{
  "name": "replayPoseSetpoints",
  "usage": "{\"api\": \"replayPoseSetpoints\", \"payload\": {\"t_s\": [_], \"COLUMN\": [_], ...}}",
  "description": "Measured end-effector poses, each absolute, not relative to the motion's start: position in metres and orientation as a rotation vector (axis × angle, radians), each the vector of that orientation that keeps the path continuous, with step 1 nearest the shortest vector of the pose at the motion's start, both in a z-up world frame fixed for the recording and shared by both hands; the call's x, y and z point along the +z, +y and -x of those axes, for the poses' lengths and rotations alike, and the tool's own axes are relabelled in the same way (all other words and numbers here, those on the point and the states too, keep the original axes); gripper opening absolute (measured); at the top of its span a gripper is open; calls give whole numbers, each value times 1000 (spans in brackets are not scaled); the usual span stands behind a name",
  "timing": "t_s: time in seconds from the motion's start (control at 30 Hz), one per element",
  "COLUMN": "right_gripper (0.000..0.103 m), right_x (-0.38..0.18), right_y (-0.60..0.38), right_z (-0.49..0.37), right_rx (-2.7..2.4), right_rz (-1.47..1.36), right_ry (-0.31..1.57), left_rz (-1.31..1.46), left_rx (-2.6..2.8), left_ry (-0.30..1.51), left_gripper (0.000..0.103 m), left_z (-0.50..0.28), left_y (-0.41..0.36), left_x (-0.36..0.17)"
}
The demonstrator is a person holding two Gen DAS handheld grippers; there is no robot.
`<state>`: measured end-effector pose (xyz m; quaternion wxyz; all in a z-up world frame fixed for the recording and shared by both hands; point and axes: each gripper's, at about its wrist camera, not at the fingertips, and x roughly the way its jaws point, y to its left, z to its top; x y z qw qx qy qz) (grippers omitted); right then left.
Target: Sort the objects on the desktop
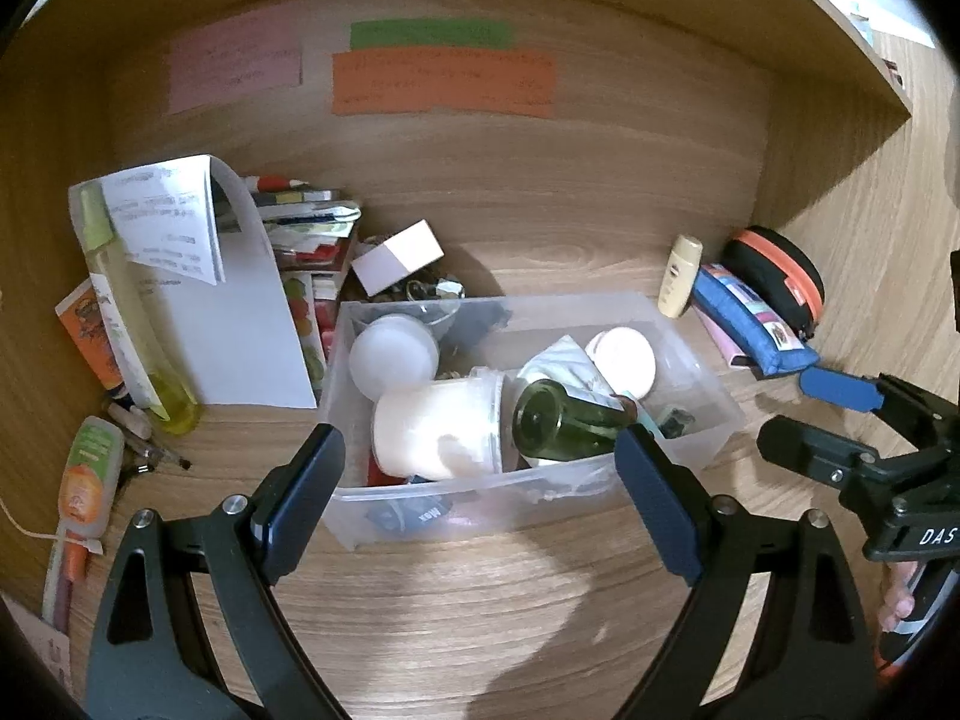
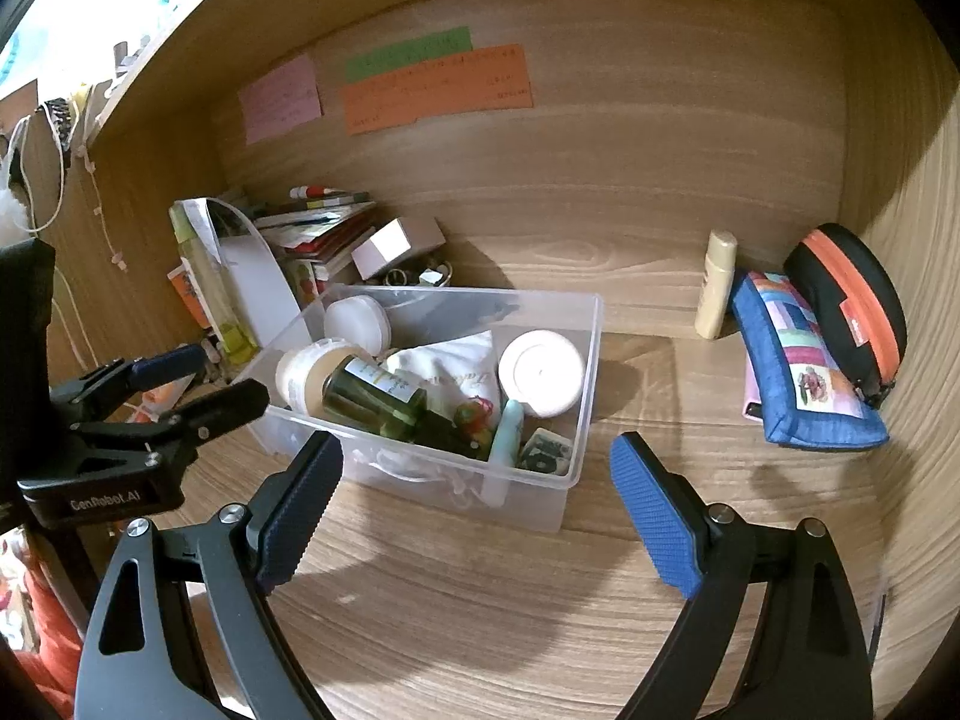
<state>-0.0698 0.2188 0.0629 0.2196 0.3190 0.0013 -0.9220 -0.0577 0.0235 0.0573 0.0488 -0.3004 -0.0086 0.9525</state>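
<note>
A clear plastic bin (image 1: 702, 360) (image 2: 591, 360) stands mid-desk, holding a green glass bottle (image 1: 564, 420) (image 2: 372, 399), white jars (image 1: 432, 426) (image 2: 540, 372), a white cloth pouch (image 2: 456, 366) and small items. My left gripper (image 1: 480, 498) is open and empty, just in front of the bin's near wall; it also shows at the left of the right wrist view (image 2: 198, 381). My right gripper (image 2: 474, 510) is open and empty, in front of the bin's right corner; it shows at the right edge of the left wrist view (image 1: 804, 414).
At left lie a stack of booklets (image 1: 312, 222), white paper (image 1: 240, 312), a yellow spray bottle (image 1: 138, 324), a small white box (image 1: 399, 255) and tubes (image 1: 87, 474). At right stand a cream bottle (image 2: 717, 285), a blue patchwork pouch (image 2: 798, 378) and a black-orange case (image 2: 852, 300). Coloured notes (image 2: 438, 90) hang on the back wall.
</note>
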Motion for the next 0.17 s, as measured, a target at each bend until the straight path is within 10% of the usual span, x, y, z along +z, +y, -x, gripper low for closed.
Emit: {"api": "replayPoseSetpoints", "payload": {"t_s": [0.17], "right_gripper": [90], "right_x": [60], "right_y": [219], "right_z": [73], "right_rx": [-2547], "right_rz": [-898], "right_ry": [-2], "left_rz": [909], "left_rx": [2900], "left_ry": [-13], "left_gripper": [92], "left_z": [56], "left_y": [24], "left_x": [56]}}
